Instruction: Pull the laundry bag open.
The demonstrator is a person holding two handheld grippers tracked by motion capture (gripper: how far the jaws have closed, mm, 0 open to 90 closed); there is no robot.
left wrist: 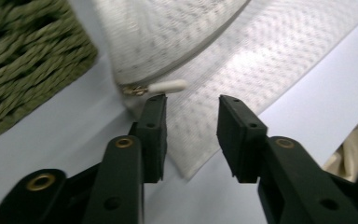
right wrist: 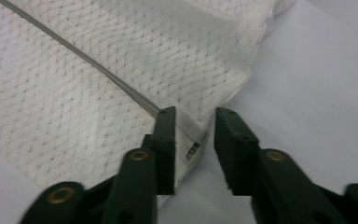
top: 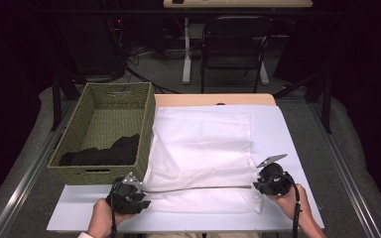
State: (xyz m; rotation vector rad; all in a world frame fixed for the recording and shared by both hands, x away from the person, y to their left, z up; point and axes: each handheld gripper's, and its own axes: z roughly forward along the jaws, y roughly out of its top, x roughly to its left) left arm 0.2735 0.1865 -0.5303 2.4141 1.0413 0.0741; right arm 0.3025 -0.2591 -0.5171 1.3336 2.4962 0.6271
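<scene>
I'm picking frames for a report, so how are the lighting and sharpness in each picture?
High view: table brightly lit, surroundings nearly black, mesh bag slightly washed out. Left gripper view: basket and zipper pull softly blurred, glare on the mesh. Right gripper view: even light, mesh weave fairly sharp, jaws dark.

The white tabletop (top: 287,148) carries a mesh bag (top: 198,153) and, just beside it, a basket (top: 96,171).

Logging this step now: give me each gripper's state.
Left gripper: open, holding nothing; the zipper pull lies just past its jaws.
Right gripper: open, holding nothing; mesh bag corner between its jaws.
</scene>
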